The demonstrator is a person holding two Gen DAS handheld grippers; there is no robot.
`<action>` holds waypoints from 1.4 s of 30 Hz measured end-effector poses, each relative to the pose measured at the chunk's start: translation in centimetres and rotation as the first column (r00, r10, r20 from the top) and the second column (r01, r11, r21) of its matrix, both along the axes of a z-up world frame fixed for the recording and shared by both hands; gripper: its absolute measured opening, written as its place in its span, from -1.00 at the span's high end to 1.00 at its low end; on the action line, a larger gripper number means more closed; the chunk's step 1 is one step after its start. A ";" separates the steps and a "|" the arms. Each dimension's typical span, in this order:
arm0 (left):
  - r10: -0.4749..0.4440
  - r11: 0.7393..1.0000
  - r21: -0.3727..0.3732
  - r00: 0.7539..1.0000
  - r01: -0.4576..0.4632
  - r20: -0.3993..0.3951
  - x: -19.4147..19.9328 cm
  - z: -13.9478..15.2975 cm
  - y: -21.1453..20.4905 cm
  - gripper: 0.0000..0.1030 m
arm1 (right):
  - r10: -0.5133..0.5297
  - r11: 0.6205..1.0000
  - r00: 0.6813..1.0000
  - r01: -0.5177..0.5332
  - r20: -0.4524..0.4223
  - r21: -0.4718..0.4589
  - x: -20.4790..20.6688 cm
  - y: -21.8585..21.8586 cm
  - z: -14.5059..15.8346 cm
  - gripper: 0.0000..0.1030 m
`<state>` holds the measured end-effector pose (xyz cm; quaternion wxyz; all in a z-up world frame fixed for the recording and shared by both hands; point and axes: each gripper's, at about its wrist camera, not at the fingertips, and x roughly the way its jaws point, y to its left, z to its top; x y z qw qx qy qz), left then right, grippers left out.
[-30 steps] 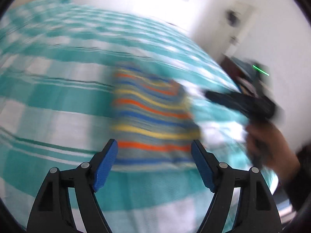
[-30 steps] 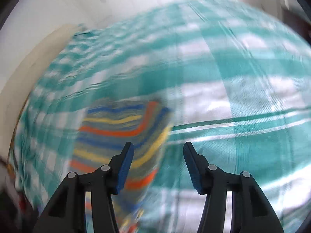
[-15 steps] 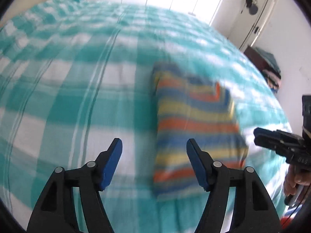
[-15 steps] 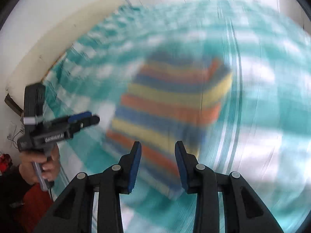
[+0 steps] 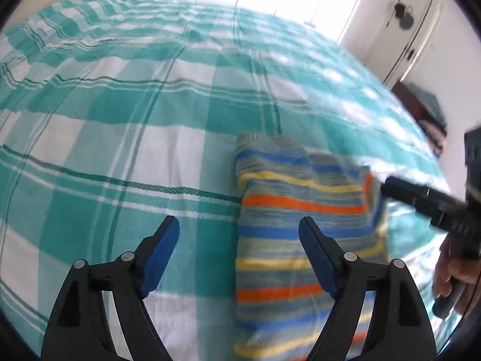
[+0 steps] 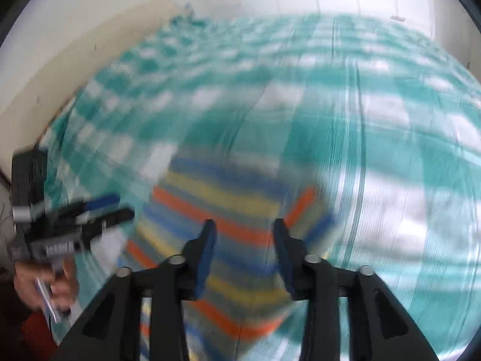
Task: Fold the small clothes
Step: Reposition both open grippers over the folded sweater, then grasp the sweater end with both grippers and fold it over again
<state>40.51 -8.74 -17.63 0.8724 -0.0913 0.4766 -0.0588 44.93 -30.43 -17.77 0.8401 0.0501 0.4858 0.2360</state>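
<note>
A small folded garment [image 5: 300, 216] with blue, yellow, orange and grey stripes lies flat on the bed. In the left wrist view my left gripper [image 5: 239, 254] is open and empty, hovering just left of the garment, its right finger over the cloth. My right gripper shows at the right of that view [image 5: 421, 198], by the garment's right edge. In the blurred right wrist view my right gripper [image 6: 243, 251] is open and empty above the garment [image 6: 228, 210]. My left gripper shows at the left of that view [image 6: 99, 210].
The bed is covered by a teal and white checked sheet [image 5: 120, 114]. A white door [image 5: 402, 24] and a dark shelf with clothes [image 5: 427, 108] stand at the right. A pale wall [image 6: 75, 45] borders the bed's far left side.
Both grippers have drawn back from the garment, which now lies folded and still. The left view swung so the garment sits to the right. The right gripper opened slightly wider than half a second ago.
</note>
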 end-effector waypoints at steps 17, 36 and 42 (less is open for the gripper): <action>-0.218 0.966 0.128 0.973 0.226 -0.074 -12.2 -3.2 -1.9 -0.64 | 0.064 0.997 0.983 -0.070 -0.174 -0.026 -15.7 0.1 -5.4 0.03; -0.226 0.950 -0.244 0.969 0.195 -0.105 -3.2 -4.5 -2.2 0.63 | -0.047 0.857 0.945 0.204 -0.323 0.474 1.2 -5.0 -10.4 0.58; -0.256 0.942 -0.227 0.967 0.248 -0.006 -5.4 1.3 -1.9 0.76 | -0.022 0.892 0.989 0.087 -0.149 0.444 -0.4 -3.2 -3.6 0.62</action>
